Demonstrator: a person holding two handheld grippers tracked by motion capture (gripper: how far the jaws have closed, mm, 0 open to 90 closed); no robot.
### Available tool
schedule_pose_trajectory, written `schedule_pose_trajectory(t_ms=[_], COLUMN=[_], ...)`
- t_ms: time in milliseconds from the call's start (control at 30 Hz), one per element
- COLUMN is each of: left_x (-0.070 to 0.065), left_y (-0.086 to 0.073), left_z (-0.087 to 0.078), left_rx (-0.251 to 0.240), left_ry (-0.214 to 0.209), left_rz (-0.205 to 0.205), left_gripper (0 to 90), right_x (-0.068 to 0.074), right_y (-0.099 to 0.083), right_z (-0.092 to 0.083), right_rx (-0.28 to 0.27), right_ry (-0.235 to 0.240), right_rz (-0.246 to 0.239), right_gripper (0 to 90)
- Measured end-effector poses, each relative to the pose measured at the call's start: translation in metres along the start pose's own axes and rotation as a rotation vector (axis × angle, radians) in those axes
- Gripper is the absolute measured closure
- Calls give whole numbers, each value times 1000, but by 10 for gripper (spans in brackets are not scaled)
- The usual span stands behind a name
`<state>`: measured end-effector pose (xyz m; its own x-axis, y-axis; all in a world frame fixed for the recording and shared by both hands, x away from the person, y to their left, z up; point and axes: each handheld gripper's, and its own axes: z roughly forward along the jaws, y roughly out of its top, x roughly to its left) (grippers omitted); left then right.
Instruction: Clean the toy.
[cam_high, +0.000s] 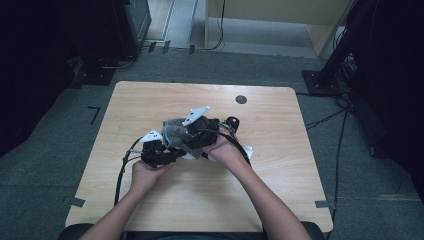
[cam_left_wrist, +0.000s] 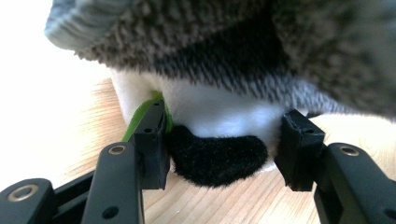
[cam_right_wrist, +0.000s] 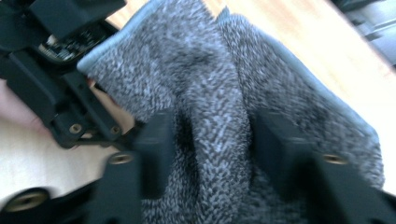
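A grey knitted cloth (cam_high: 172, 131) covers a plush toy at the middle of the wooden table (cam_high: 150, 100). In the left gripper view the toy has a white body (cam_left_wrist: 219, 109), a black furry part (cam_left_wrist: 217, 161) and a green strip (cam_left_wrist: 140, 116), with the cloth (cam_left_wrist: 224, 37) hanging over it. My left gripper (cam_left_wrist: 223, 140) has a jaw on each side of the toy's lower part, pressed against it. A bunched fold of the cloth (cam_right_wrist: 205, 70) is pinched in my right gripper (cam_right_wrist: 215, 135). In the high view the left gripper (cam_high: 172, 154) and right gripper (cam_high: 182, 135) meet at the bundle.
The other gripper's black body (cam_right_wrist: 56, 70) is close at the upper left of the right gripper view. A small dark round spot (cam_high: 241, 99) marks the table's far side. A white object (cam_high: 248, 150) lies by the right wrist. Cables trail off the table's left.
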<state>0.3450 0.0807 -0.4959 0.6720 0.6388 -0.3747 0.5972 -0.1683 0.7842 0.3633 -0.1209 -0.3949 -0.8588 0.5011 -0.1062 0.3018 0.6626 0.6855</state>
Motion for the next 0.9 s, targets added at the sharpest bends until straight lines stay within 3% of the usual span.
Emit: schedule_pose_trajectory(t_ms=[67,200,367,533,800,900], left_x=[0,-2,-1,-2,-3,-4], left_y=[0,0,1,2,2,1], left_z=[0,0,0,1,1,1], left_rx=[1,3,12,14,13,11], left_ry=[-1,1,1,6,10,12], left_rz=[-1,3,-11,-13,3,23], left_gripper=[449,452,461,469,472,470], right_x=[-1,-6,-4,-2,-29,-37], right_y=[0,-1,-2,-1,1,-2], right_z=[0,7,13,10,1,-1], right_rx=[-10,38,68,73,86,84], right_ry=[-30,-23,-63,-132,-148,-200], right_rz=[-5,15,-30,-66,56,78], right_gripper=[345,278,408,703,751,756])
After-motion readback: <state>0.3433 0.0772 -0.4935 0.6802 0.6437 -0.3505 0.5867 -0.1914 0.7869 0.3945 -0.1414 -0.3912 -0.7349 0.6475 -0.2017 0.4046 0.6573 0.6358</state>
